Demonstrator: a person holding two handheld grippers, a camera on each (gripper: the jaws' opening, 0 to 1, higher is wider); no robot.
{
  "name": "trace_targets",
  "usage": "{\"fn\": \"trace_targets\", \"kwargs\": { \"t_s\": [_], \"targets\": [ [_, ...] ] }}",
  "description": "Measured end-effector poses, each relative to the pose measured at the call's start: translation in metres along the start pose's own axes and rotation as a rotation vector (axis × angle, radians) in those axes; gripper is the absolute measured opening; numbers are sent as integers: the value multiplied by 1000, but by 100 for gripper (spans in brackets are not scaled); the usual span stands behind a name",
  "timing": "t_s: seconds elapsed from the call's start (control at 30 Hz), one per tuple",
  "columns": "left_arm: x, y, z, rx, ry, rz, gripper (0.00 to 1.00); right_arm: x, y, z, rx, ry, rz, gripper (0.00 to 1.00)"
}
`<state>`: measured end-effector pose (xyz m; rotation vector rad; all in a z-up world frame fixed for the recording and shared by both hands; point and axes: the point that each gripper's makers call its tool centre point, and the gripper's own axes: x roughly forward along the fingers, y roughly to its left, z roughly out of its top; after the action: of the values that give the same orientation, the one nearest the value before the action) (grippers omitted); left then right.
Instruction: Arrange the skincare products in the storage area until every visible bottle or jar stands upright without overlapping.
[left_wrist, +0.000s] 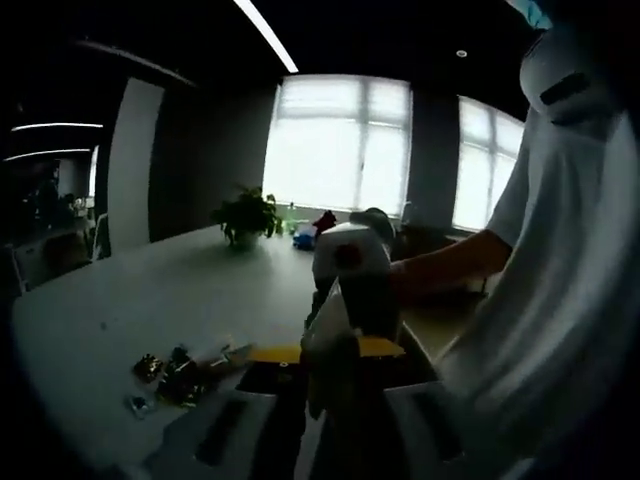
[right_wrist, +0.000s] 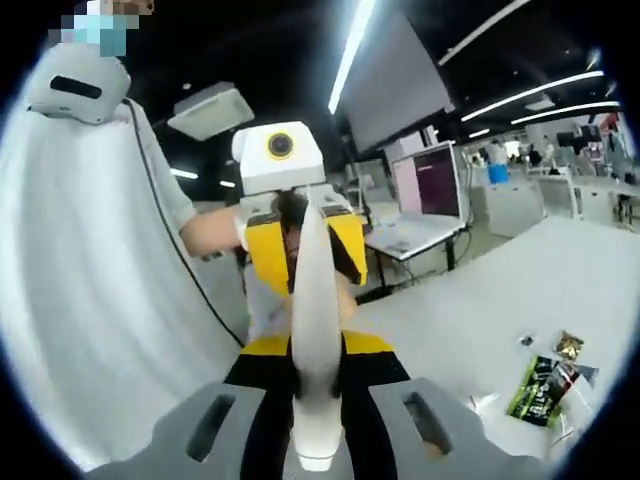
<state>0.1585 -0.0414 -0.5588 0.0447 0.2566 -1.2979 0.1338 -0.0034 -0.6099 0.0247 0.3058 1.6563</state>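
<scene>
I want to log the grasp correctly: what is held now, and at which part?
A white tube is held by both grippers: the right gripper clamps its nearer part, and the left gripper clamps its far end.

No readable text — packets' print too blurred, no legible labels

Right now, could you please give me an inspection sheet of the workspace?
Surface: white table.
Job's things: one white tube, lying lengthwise between the two hand-held grippers, not standing.
Clutter: small sachets; potted plant.
Grippers: right hand-held gripper and left hand-held gripper face each other along the tube; grip cannot be told.
Cables: black cable over a person's white shirt.
Surroundings: bright windows; office desks.
</scene>
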Motion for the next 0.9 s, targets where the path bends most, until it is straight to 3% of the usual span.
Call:
{"fn": "trace_targets", "kwargs": {
  "t_s": [0.23, 0.3, 0.53, 0.7, 0.9],
  "targets": [
    [4, -5, -3, 57, 34, -48, 10, 2, 1, -5, -30, 47, 15, 16],
    [8, -8, -1, 117, 34, -53, 8, 1, -1, -5, -35, 54, 6, 17],
    [24, -4, 6, 129, 34, -54, 4, -13, -17, -6, -26, 63, -89, 22],
    [39, 6, 15, 118, 26, -34, 3, -29, -36, -20, -15, 88, -191, 24],
    [60, 7, 21, 93, 15, -8, 3, -41, -47, -37, -10, 107, -210, 24]
  ]
}}
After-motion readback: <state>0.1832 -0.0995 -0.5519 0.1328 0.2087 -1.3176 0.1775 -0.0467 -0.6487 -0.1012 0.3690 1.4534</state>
